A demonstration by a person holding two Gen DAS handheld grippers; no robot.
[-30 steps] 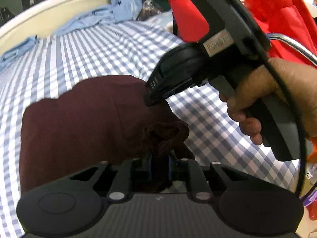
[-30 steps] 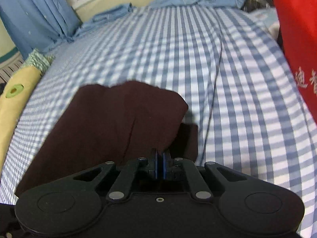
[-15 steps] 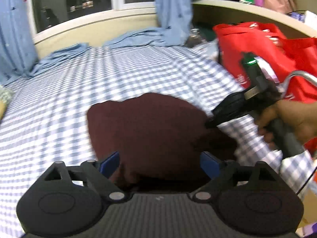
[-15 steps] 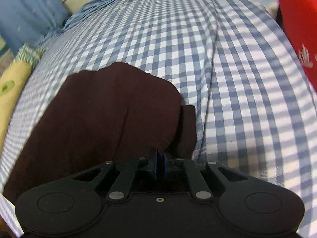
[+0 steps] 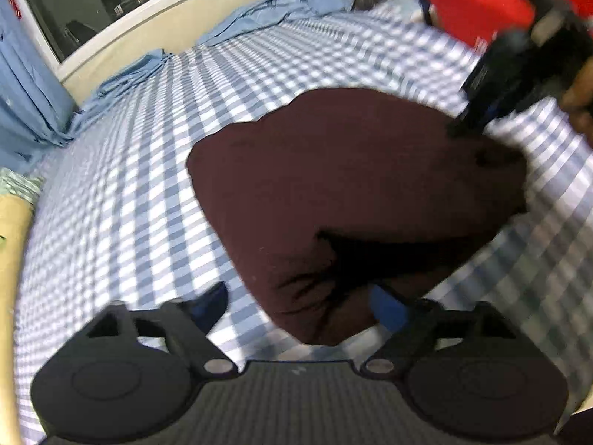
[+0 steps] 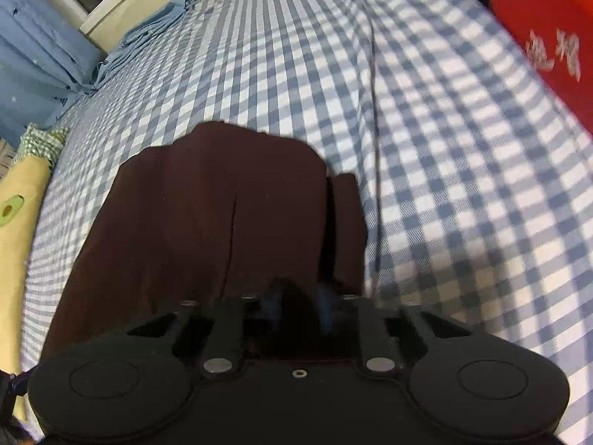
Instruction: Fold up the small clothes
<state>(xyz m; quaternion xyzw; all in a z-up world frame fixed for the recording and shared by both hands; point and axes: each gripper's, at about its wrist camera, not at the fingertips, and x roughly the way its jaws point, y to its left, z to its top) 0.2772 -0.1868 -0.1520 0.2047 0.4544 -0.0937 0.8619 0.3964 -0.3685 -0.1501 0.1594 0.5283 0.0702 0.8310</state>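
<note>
Left gripper (image 5: 298, 306): fingers spread wide over maroon garment's (image 5: 352, 185) near edge
Right gripper (image 6: 298, 302): partly parted, cloth between
Bedsheet (image 6: 426, 148): blue-checked, under garment

Open checked bedsheet (image 6: 426, 141) fills upper centre and right of the right wrist view; red bag (image 6: 548, 26) blocks the upper right edge. Yellow pillow (image 6: 18, 215) bounds the left edge; blue curtain (image 5: 26, 85) closes upper left.
</note>
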